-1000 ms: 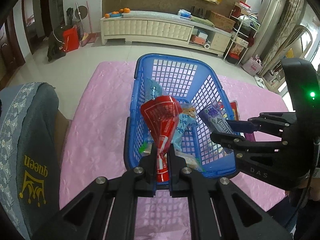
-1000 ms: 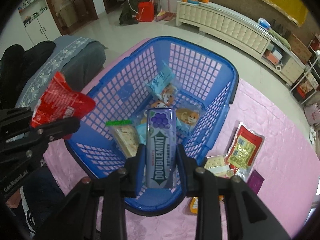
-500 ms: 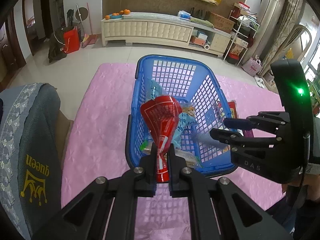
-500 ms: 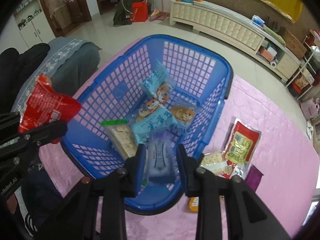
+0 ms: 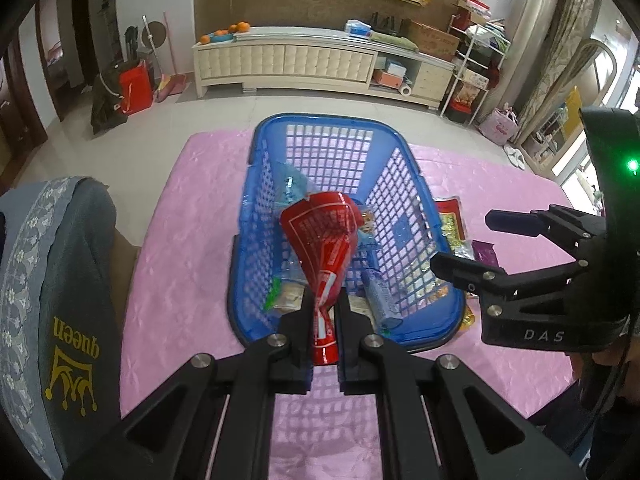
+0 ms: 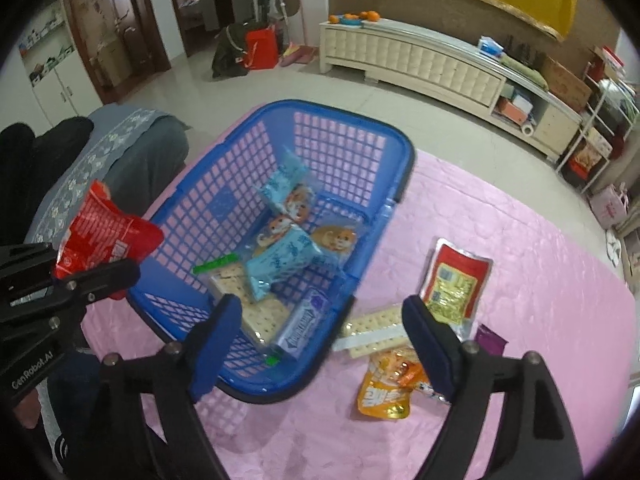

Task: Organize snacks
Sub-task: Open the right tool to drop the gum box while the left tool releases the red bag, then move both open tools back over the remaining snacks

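A blue basket (image 6: pixel 400 168) stands on the pink cloth; it also shows in the left wrist view (image 5: pixel 408 152). My left gripper (image 5: pixel 323 312) is shut on a red snack bag (image 5: pixel 324 240) and holds it above the basket's near end; the bag also shows in the right wrist view (image 6: pixel 104 236). My right gripper (image 6: pixel 322 312) is open and empty above the basket's near right corner. A purple Doublemint pack (image 6: pixel 302 328) lies inside the basket beside cracker packs (image 6: pixel 236 280) and light blue snack packs (image 6: pixel 282 258).
Outside the basket on the cloth lie a red and yellow pouch (image 6: pixel 456 280), a cracker pack (image 6: pixel 376 330), an orange pouch (image 6: pixel 390 384) and a small purple packet (image 6: pixel 490 340). A grey chair back (image 5: pixel 48 280) stands at the left.
My right gripper opened and let go of the Doublemint pack, which dropped into the basket. The gripper then drew back to the right. My left gripper still holds the red bag.
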